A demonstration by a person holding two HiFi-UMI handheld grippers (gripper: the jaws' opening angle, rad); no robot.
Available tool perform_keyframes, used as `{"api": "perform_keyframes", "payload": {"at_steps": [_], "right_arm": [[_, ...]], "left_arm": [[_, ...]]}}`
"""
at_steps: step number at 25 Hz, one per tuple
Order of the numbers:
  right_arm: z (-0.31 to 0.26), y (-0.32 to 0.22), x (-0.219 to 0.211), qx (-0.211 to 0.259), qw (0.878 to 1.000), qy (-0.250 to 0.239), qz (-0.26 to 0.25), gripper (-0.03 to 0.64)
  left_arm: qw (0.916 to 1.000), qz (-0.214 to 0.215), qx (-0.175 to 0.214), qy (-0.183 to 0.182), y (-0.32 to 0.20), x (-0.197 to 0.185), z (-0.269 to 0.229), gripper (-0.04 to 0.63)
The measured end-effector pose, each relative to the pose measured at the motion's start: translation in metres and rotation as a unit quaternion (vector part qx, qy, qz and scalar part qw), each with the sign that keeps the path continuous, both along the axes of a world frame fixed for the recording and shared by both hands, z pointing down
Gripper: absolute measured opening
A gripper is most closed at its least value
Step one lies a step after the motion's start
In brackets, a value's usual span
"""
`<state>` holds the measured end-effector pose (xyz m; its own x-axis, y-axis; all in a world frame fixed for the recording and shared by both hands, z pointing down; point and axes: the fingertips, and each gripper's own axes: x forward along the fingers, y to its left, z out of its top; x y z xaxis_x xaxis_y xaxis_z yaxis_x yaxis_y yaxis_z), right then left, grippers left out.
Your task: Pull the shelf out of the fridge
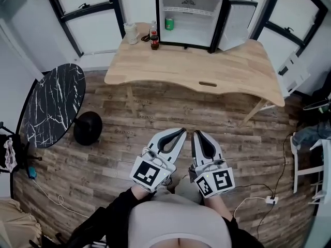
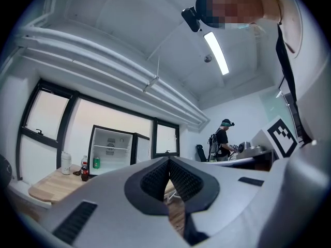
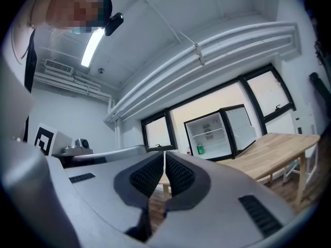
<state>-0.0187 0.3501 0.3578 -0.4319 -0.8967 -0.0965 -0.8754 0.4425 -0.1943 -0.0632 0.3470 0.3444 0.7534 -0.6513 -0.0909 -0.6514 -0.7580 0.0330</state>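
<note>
One fridge (image 1: 189,14) with one door (image 1: 237,25) swung open. Inside it: one shelf (image 1: 189,11) and one green can (image 1: 169,24). Two tables: one wooden table (image 1: 207,68) and one round marble table (image 1: 51,105). On the wooden one stand two bottles, a cola bottle (image 1: 154,42) and a clear bottle (image 1: 153,27), plus one white jug (image 1: 132,33). Two grippers – left gripper (image 1: 180,132), right gripper (image 1: 197,134). One person in the background (image 2: 222,138).

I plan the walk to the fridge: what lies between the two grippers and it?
In the head view, only bare plank floor, then the empty front part of the wooden table that bears the fridge.
</note>
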Motion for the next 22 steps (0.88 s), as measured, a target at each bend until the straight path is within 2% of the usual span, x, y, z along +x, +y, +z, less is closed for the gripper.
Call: {"api": "perform_keyframes", "payload": {"at_steps": [7,15,20,22], "right_arm": [[0.009,-0.035,0.014,-0.006,1.0,-0.009,-0.001,0.032],[0.001,-0.123,0.037,0.003,0.999,-0.004,-0.046,0.032],[-0.007,-0.174,0.059,0.009,0.997,-0.001,-0.073,0.032],[-0.009,-0.189,0.068,0.01,0.997,0.001,-0.079,0.032]], "left_arm": [[0.9999,-0.015,-0.003,0.006,-0.036,0.004,0.009,0.008],[0.9987,-0.047,0.012,0.014,-0.124,0.033,0.001,0.008],[0.9964,-0.072,0.019,0.039,-0.176,0.052,-0.011,0.008],[0.9959,-0.081,0.023,0.033,-0.192,0.059,-0.013,0.008]]}}
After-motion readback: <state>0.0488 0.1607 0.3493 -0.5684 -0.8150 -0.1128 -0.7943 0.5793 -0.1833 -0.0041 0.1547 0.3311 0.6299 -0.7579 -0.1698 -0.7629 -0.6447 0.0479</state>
